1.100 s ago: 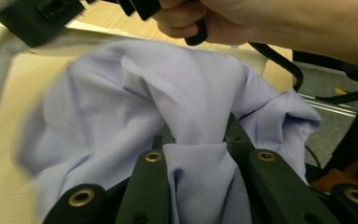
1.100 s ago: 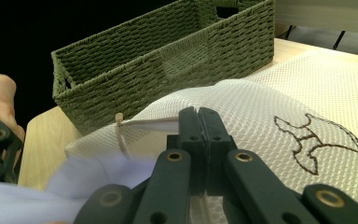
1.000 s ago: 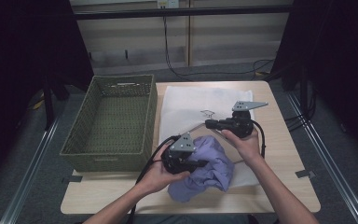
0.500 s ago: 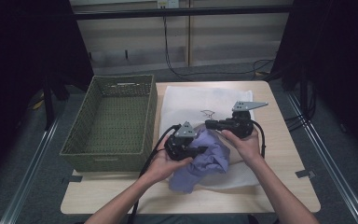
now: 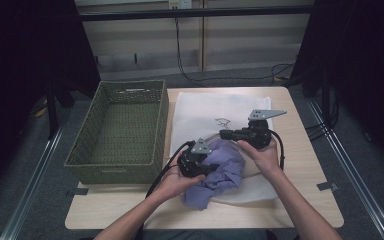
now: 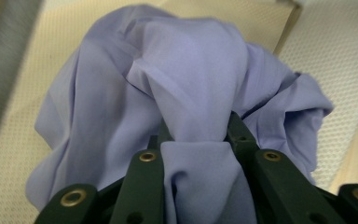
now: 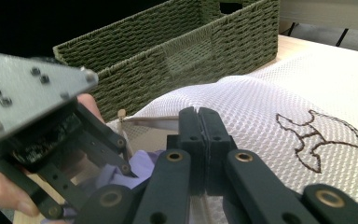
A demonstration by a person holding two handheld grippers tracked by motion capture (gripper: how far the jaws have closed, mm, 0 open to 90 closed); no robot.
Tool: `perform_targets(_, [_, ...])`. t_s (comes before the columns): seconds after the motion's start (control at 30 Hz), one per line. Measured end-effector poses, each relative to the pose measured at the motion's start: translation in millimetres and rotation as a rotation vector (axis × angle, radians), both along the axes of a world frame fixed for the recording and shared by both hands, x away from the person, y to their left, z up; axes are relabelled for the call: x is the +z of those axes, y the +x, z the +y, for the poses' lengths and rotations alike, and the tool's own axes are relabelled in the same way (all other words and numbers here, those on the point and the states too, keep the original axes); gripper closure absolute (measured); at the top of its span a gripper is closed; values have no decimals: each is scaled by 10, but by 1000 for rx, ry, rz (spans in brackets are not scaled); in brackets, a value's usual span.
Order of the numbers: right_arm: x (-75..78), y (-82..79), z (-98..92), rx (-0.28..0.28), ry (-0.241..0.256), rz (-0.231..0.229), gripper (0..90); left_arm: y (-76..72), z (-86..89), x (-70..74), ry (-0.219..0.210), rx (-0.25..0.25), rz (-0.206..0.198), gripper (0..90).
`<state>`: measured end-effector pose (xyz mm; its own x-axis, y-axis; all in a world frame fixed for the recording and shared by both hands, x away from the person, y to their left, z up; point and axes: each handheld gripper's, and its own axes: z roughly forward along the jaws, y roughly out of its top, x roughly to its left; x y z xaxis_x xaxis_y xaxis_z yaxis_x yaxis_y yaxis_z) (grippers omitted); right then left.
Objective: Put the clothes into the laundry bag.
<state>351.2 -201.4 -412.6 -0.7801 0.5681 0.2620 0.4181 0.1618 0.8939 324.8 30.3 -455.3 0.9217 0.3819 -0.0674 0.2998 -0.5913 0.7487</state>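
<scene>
A crumpled lilac cloth (image 5: 225,172) lies at the near end of a white mesh bag (image 5: 205,107) on the table. My left gripper (image 5: 212,170) is shut on a fold of the cloth (image 6: 191,70), which bulges up between the jaws of that gripper (image 6: 198,128). My right gripper (image 5: 223,134) is beyond the cloth, its jaws pressed together on the bag's raised edge. In the right gripper view the right gripper (image 7: 198,114) pinches the mesh bag (image 7: 270,98), and the cloth (image 7: 140,168) shows below the lifted edge.
A green woven basket (image 5: 115,172) stands to the left of the bag, and its wall (image 7: 168,42) is close behind the grippers. The bag carries a dark embroidered mark (image 5: 223,121). The wooden table (image 5: 300,200) ends just in front of the hands.
The left gripper has carried the cloth away from the person toward the bag's raised edge, and the cloth is more bunched. The right gripper has stayed in place.
</scene>
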Motion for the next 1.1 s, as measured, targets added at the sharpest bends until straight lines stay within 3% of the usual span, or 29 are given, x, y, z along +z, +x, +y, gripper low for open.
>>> perform_targets(0.27, [2, -10, 14, 5, -3, -3, 900, 12, -16, -157, 59, -16, 16, 710])
perform_targets(0.3, [2, -10, 14, 6, -4, -4, 900, 6, -34, -188, 51, -5, 27, 706])
perform_targets(0.43, [2, -9, 12, 6, -7, -3, 900, 5, -52, -249, 94, -15, 8, 697])
perform_targets(0.57, [-5, -9, 11, 5, -7, 3, 900, 1, -71, -282, 87, -13, 13, 673])
perform_targets(0.67, [-11, -7, 15, 8, -10, 3, 900, -3, -73, -271, 94, -13, 28, 594])
perform_targets(0.83, [-16, 4, 4, 8, -4, 3, 900, -11, -66, -216, 67, -26, 58, 497])
perform_targets(0.93, [-14, 8, -9, 5, -2, 4, 900, -19, -43, -157, 75, -26, 45, 449])
perform_targets(1.1, [4, 3, -19, 2, -2, -3, 900, -59, 15, -39, 13, -12, 38, 347])
